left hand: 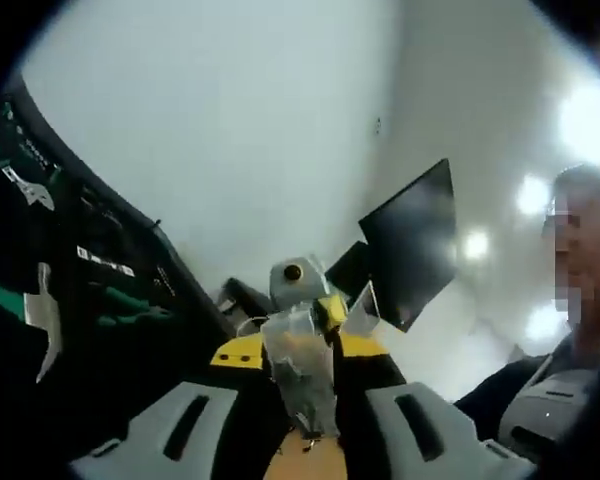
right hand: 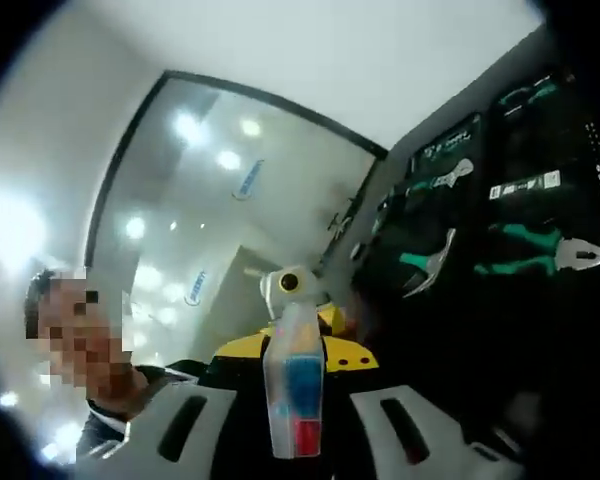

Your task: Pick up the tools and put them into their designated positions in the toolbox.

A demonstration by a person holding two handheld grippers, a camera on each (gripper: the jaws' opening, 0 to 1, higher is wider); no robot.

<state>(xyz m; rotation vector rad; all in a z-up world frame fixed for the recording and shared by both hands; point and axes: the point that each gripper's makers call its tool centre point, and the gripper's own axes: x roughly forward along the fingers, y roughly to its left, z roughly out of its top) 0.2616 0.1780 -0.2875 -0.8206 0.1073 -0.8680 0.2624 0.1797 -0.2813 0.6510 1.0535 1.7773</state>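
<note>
My left gripper (left hand: pixel 305 420) pinches a clear tool (left hand: pixel 300 365) and my right gripper (right hand: pixel 295 425) a clear case (right hand: pixel 295 385), low centre, so either may slip while tilting toward the toolbox (right hand: pixel 500 230) at right.

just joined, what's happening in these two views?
A person holds both grippers up near an open black toolbox. The left gripper is shut on a clear packet; the right gripper is shut on a clear packet with blue and red contents. Green-handled pliers already sit in the toolbox.
</note>
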